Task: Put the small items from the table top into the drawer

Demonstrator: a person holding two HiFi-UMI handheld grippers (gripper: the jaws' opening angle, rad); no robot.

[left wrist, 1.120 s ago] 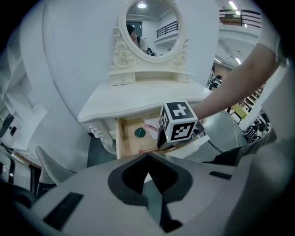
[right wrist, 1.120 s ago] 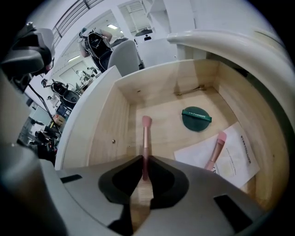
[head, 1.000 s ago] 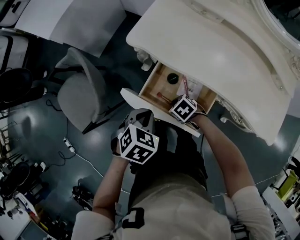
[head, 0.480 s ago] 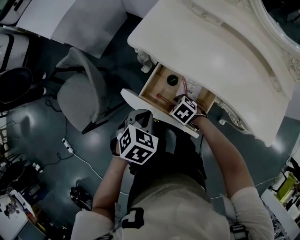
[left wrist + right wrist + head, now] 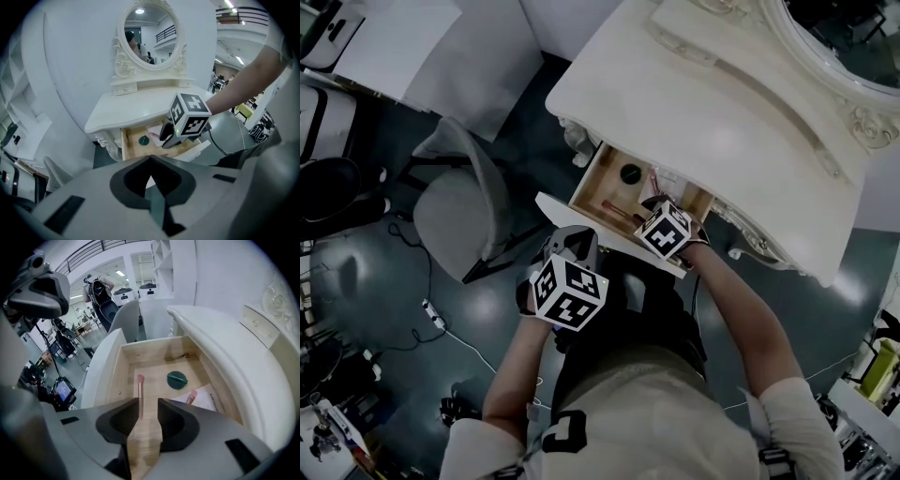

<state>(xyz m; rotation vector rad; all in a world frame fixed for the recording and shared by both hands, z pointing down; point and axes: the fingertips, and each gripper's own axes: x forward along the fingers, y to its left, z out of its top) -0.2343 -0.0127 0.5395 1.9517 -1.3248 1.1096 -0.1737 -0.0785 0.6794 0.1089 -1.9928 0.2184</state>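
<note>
Your left gripper [image 5: 149, 161] hangs shut and empty at 7 o'clock of the open drawer [image 5: 154, 348]. Your right gripper [image 5: 148, 401], its jaws just opened wide and holding nothing, hovers over the drawer. The pink brush [image 5: 140, 392] lies on the drawer floor at 12 o'clock, with a green disc [image 5: 177, 379] at 1 o'clock, beneath the table [image 5: 722, 122].

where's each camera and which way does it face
Head view: on the head, steeply down at the drawer; torso, arms show.
Left gripper view: rides the left gripper, faces the dressing table; shut jaws show.
Right gripper view: rides the right gripper, into the drawer; its just-opened jaws show, empty.
All share the drawer's green disc.
</note>
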